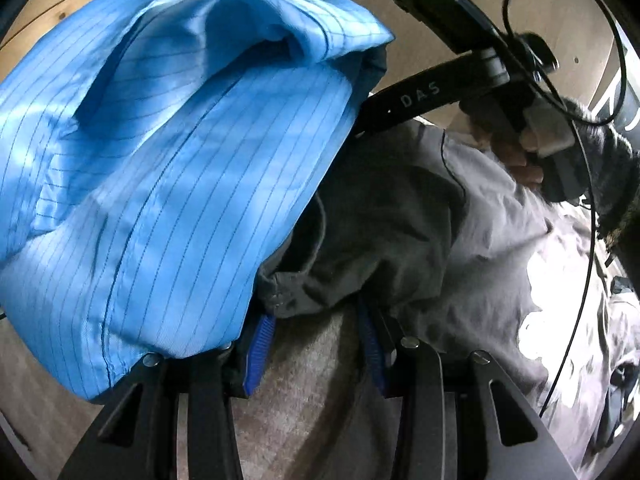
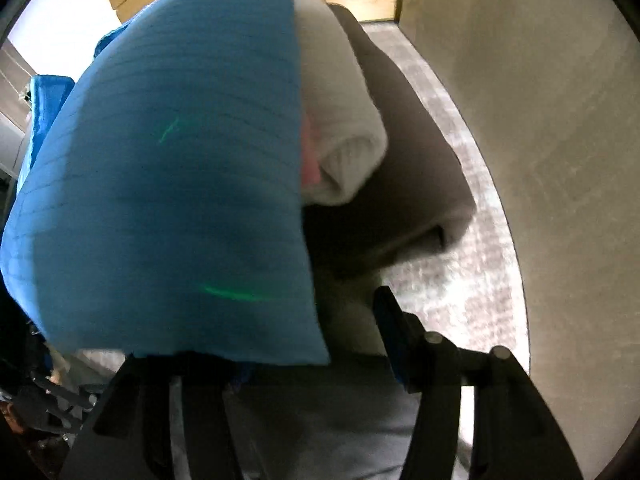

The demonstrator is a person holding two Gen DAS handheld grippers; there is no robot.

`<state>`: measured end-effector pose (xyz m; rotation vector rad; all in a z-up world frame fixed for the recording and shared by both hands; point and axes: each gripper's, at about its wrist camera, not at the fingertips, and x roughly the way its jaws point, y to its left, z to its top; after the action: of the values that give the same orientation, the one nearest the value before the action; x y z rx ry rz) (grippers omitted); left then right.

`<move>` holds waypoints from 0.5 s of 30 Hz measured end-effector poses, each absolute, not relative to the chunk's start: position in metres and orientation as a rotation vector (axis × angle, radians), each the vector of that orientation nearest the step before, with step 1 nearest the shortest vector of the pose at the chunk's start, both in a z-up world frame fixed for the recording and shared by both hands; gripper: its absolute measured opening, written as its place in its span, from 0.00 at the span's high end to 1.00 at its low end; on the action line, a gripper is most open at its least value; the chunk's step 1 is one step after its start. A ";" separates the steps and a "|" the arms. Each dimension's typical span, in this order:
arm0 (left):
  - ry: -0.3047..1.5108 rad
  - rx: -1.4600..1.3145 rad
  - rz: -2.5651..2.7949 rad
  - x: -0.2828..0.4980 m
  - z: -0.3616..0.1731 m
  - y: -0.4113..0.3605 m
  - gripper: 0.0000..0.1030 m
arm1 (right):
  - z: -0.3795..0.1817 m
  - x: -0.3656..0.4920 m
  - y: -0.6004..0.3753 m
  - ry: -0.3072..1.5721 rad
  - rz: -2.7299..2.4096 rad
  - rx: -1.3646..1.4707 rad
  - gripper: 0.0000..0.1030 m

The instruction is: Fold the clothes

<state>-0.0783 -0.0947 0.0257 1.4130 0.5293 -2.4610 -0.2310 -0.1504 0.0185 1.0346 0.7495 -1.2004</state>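
Your blue shirt (image 1: 152,184) drapes over both grippers, above a grey tee (image 1: 460,240) on the rug (image 2: 452,280). Left gripper (image 1: 316,344) clamps a dark fold (image 1: 320,280). Right gripper (image 2: 320,360): grip unclear, the shirt hiding one finger.

From my left wrist camera the blue pinstriped garment (image 1: 160,168) drapes over my left gripper (image 1: 316,352), so I lose the tip of the left-hand finger (image 1: 259,354) under its hem, and a fold of dark grey cloth (image 1: 360,240) covers the other fingertip. I can't tell whether the pads press anything. The garment's far end runs out past the picture's top edge. The right wrist view is smeared with motion blur: the blue cloth (image 2: 168,184) hides my right gripper's (image 2: 320,340) left-hand finger entirely, and the pale knit roll (image 2: 344,132) and brown folded piece (image 2: 404,148) are, I think, stacked clothes. The grey surface (image 2: 460,272) is cut off by the lens rim.
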 end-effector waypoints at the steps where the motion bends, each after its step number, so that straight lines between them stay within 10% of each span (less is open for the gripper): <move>1: 0.532 1.410 -2.462 -0.077 0.026 -0.096 0.62 | 0.019 -0.229 -0.149 0.733 -1.193 1.034 0.62; 3: 0.530 1.410 -2.464 -0.075 0.026 -0.096 0.62 | 0.025 -0.225 -0.144 0.723 -1.213 1.025 0.91; 15: 0.418 1.408 -2.553 -0.054 0.057 -0.081 0.62 | 0.126 -0.220 -0.005 0.607 -1.504 0.845 0.94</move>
<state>-0.0540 -0.0809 0.0571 1.4083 0.4177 -2.5527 -0.2203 -0.0055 0.1255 0.8451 0.6074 -1.5036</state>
